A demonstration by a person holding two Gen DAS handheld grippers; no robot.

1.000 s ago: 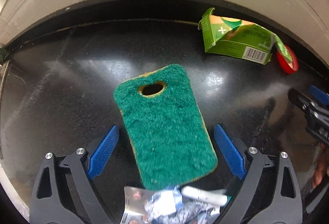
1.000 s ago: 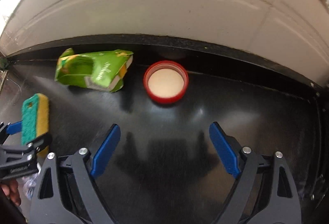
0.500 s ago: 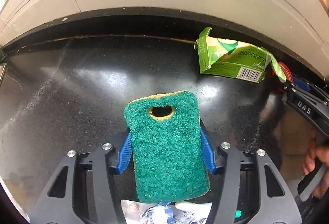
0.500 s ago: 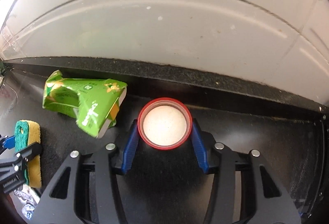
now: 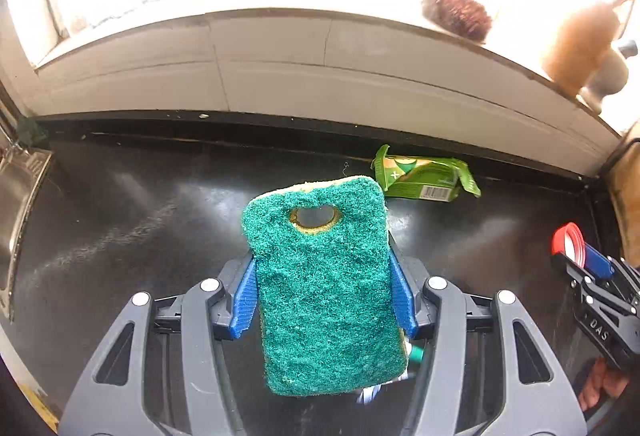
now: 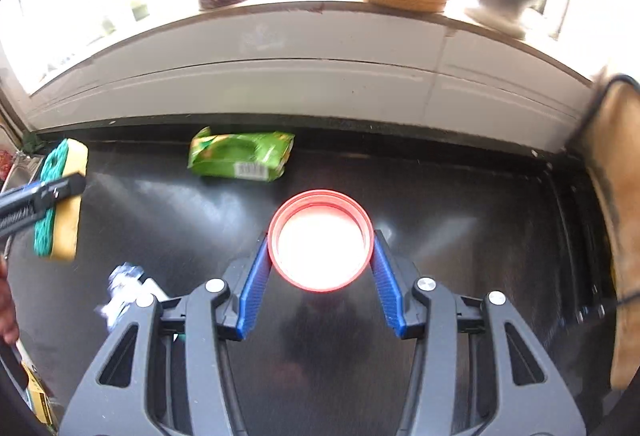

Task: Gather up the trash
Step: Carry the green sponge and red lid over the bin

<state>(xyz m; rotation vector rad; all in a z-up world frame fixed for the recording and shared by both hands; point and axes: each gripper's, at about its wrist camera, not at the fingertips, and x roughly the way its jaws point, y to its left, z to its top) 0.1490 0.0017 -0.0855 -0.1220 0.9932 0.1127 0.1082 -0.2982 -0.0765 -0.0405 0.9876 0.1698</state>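
Left hand-held gripper (image 5: pixel 324 296) clamped on a green-and-yellow sponge (image 5: pixel 326 284), lifted off the black surface (image 5: pixel 120 216); soft, light, compressible, best pinched across its long edges. Right hand-held gripper (image 6: pixel 320 272) closed around a red lid (image 6: pixel 320 240): rigid, smooth, slippery at the rim. Crushed green carton (image 6: pixel 240 156) lying near the back wall, flimsy; crumpled foil wrapper (image 6: pixel 124 286) nearer.

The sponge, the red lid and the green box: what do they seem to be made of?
Sponge: a fuzzy green scouring fibre on yellow foam, its layers seen edge-on in the right wrist view.
Red lid: likely smooth plastic, with a glossy rim and a pale lining.
Green box: printed thin cardboard, probably; it is creased and crushed and bears a barcode.
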